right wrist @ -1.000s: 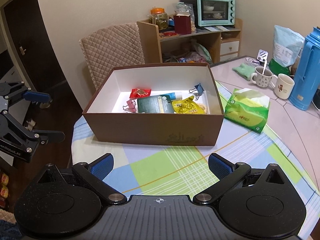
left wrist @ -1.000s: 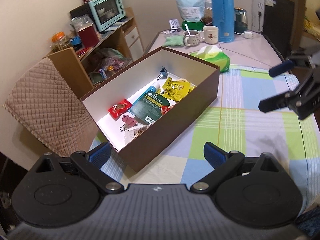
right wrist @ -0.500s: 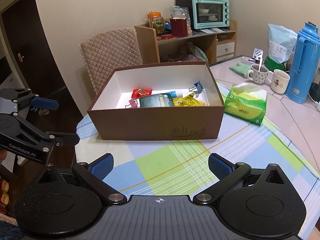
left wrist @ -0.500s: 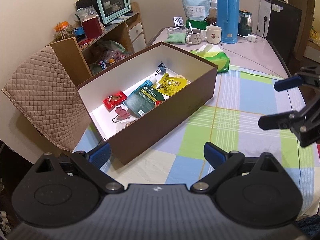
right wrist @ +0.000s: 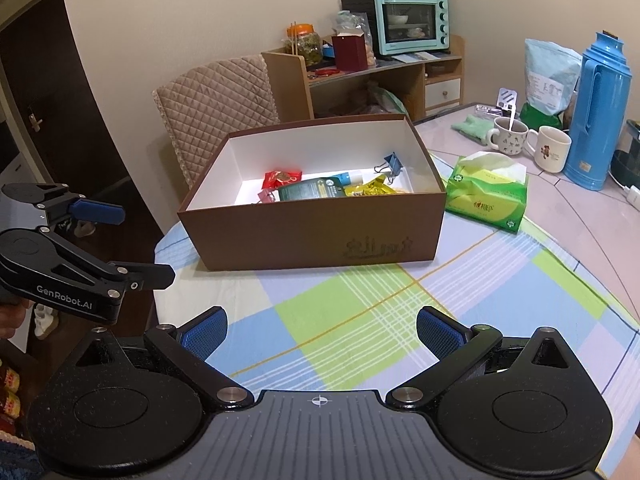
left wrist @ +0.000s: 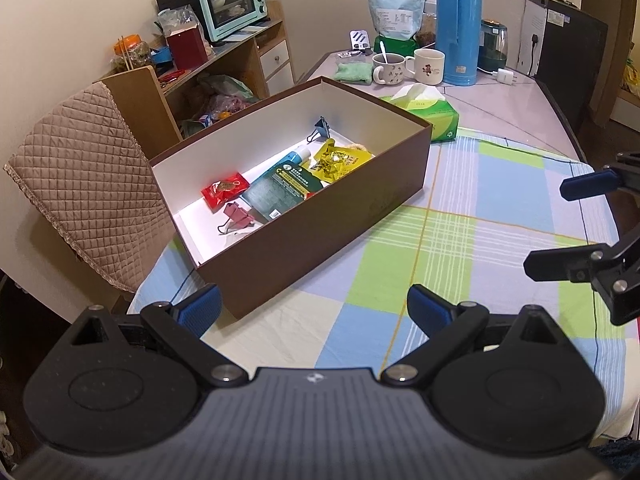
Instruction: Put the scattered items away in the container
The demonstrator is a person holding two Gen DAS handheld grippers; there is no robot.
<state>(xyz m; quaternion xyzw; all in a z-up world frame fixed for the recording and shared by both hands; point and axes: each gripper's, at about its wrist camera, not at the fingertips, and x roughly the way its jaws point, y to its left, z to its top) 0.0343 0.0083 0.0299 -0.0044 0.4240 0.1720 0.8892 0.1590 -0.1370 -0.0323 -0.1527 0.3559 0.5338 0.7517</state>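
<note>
A brown box (left wrist: 320, 240) with a white inside stands on the checked tablecloth (left wrist: 404, 280). In it lie a red snack packet (left wrist: 223, 191), a pink binder clip (left wrist: 236, 216), a dark green packet (left wrist: 286, 190), a yellow packet (left wrist: 338, 160), a blue tube (left wrist: 294, 157) and a blue binder clip (left wrist: 320, 128). My left gripper (left wrist: 313, 308) is open and empty, near the box's near left corner. My right gripper (right wrist: 321, 330) is open and empty too, over the cloth in front of the box's (right wrist: 312, 232) long wall. Each gripper shows in the other's view: right gripper (left wrist: 546, 229), left gripper (right wrist: 146, 245).
A green tissue pack (left wrist: 426, 114) lies just behind the box. Two mugs (left wrist: 428, 65), a blue thermos (left wrist: 458, 20) and a bag stand at the far end. A quilted chair (left wrist: 88, 184) sits by the table's left edge, with a shelf and toaster oven (left wrist: 230, 0) beyond.
Both grippers have drawn back from the box, which looks smaller and farther in both views. Both stay open and empty. The box and its contents have not moved.
</note>
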